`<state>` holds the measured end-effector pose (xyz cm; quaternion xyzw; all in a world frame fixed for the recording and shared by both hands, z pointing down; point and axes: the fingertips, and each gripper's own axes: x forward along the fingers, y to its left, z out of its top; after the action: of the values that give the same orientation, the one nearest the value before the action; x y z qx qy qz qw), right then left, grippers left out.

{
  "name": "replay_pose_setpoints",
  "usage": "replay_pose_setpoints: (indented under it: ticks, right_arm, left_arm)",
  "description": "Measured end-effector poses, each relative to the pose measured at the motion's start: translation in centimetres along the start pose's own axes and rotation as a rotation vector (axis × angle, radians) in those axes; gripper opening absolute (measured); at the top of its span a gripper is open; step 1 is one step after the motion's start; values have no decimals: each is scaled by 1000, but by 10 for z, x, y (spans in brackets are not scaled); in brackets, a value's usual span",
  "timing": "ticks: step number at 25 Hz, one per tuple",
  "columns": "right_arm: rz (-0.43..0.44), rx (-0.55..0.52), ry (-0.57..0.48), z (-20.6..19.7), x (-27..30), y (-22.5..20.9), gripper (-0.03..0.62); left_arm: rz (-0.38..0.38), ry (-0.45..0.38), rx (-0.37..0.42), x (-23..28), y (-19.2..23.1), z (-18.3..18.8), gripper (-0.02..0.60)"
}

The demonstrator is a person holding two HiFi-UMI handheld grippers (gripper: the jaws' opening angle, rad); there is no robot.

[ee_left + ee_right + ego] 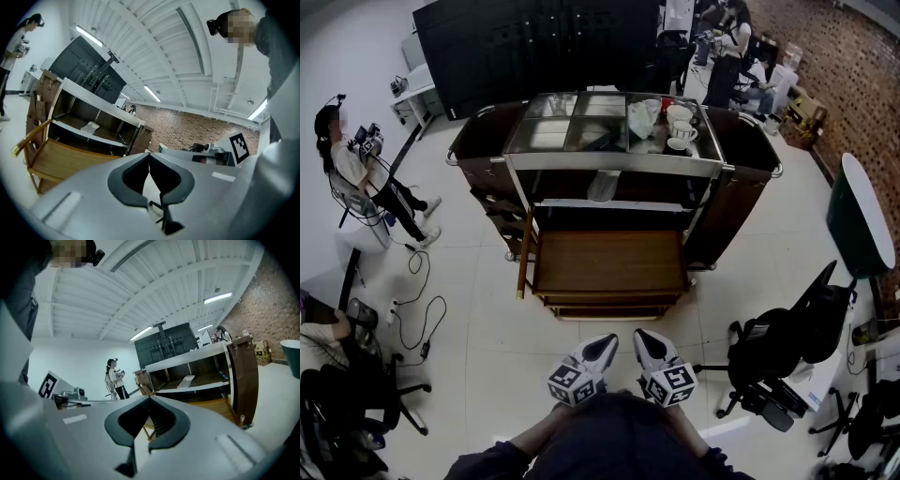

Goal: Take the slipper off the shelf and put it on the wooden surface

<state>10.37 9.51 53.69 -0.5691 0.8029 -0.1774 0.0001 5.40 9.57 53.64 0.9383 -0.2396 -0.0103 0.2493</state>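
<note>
A white tiled floor is surrounding a dark cart (741, 178) at the frame's centre. One pale slipper (603, 187) is lying on its shelf (675, 203), just above the wooden surface (609, 262). It is looking light and soft, so pinching its rim should work. At lower middle, the left tongs (607, 341) and right tongs (643, 336) are hovering, both closed on nothing.

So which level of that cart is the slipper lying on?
The middle shelf: the pale slipper lies there, below the top level holding mugs and above the wooden surface.
</note>
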Motion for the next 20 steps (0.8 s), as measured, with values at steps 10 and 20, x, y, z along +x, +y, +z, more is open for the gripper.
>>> replay_pose_setpoints:
  ticks: [10,20]
  right_arm:
    - [-67,-24,40,14,99,-21,2]
    - [-44,-137,161,30,248,-97,77]
  left_arm:
    - [121,24,19,1,108,44,77]
    - [214,-11,-89,30,182,76,114]
